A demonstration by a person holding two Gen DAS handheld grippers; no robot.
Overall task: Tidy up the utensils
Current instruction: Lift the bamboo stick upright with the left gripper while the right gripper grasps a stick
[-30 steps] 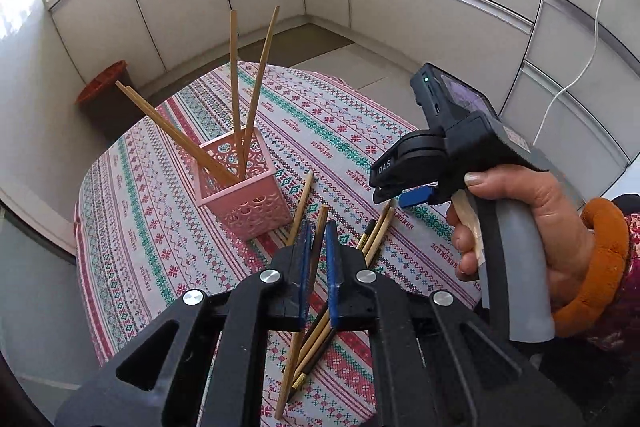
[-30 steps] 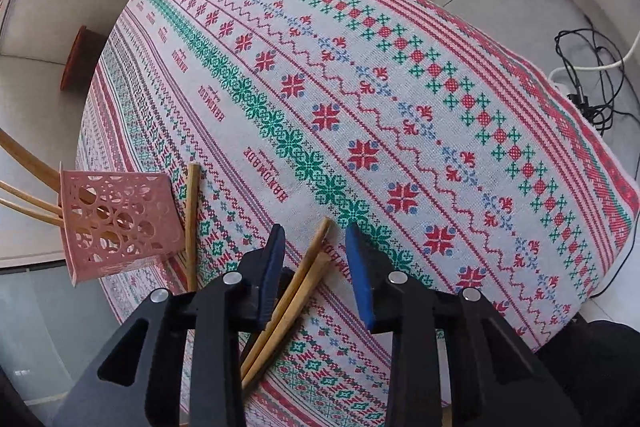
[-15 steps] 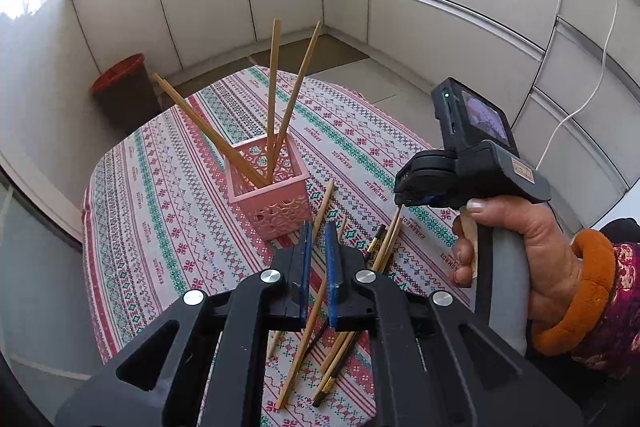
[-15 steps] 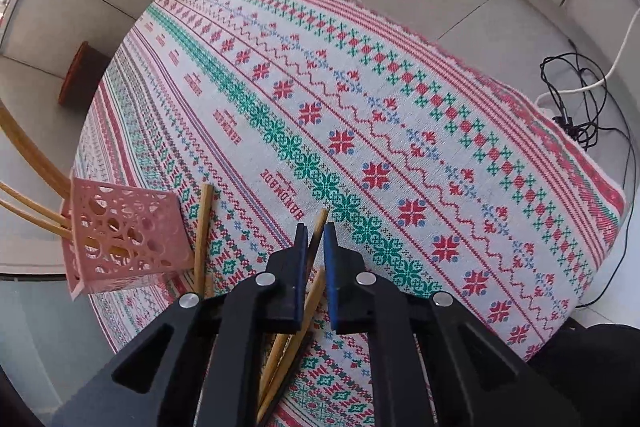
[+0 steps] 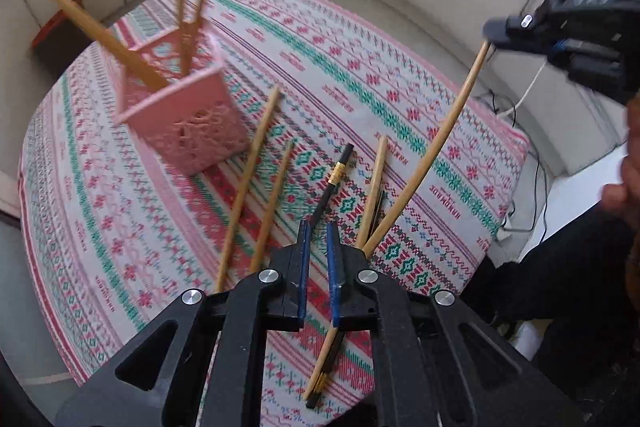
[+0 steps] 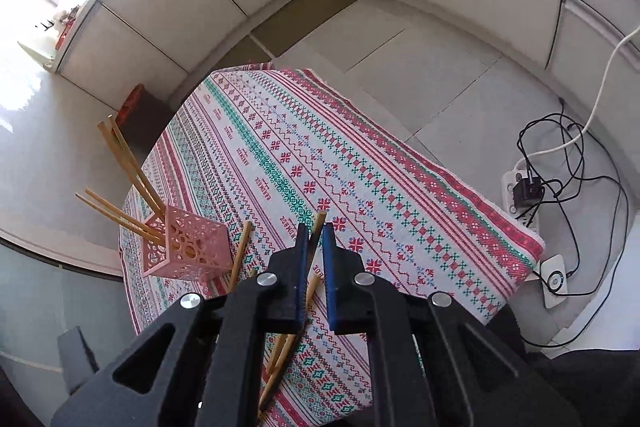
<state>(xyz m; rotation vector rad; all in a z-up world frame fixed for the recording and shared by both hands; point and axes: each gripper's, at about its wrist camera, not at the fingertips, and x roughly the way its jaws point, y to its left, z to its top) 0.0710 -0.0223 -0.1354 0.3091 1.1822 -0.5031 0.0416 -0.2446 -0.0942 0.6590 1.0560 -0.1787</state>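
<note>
Pale cabinet panels ring a table under a patterned cloth (image 6: 400,187). Above its near edge, the right gripper (image 6: 316,251), open around a pair a second ago, is now clamped on one bamboo chopstick (image 5: 436,151) and has raised it clear. The left gripper (image 5: 316,239) hangs nearly shut and empty over the loose chopsticks (image 5: 248,179) remaining. Toward the left edge, the pink holder (image 6: 188,247) with four inside likely comes next.

patterned tablecloth (image 6: 360,163) — white power strip (image 6: 524,195) with black cables (image 6: 560,131) on the floor beside it.
</note>
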